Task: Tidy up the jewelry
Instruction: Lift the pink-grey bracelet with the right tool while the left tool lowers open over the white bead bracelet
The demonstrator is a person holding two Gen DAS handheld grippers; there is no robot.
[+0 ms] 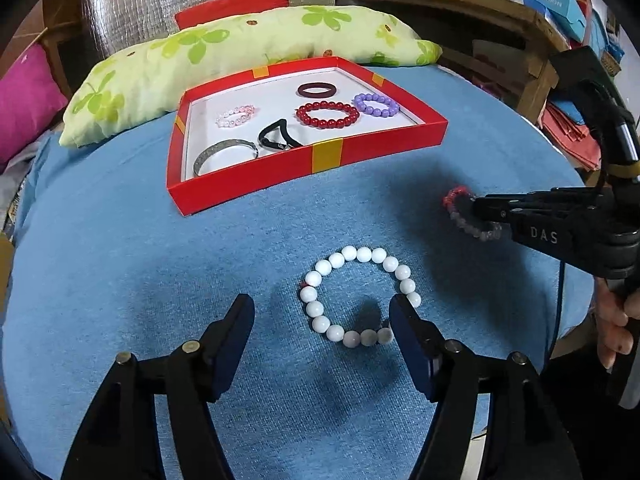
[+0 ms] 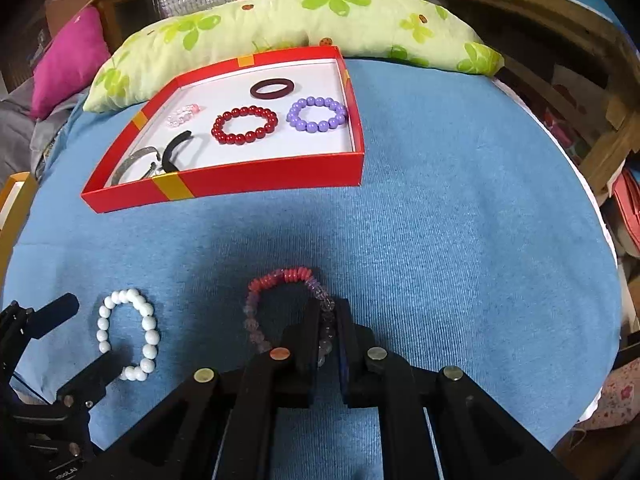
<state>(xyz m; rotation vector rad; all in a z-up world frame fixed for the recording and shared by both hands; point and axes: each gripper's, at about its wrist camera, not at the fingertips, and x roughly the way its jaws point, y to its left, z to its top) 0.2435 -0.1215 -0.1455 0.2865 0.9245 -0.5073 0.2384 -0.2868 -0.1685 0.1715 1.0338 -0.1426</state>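
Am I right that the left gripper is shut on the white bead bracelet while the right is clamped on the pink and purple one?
Not quite. The left gripper is open, its fingers either side of the white bead bracelet, which lies on the blue cloth, as the left wrist view shows. The right gripper is indeed clamped on the pink and purple bracelet.

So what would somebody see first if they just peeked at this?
Probably the bright red box at the back of the blue cloth, with bracelets lying inside it. Next, the white bead bracelet lying on the cloth between the open left gripper's fingers, and the pink and purple bracelet pinched in the right gripper.
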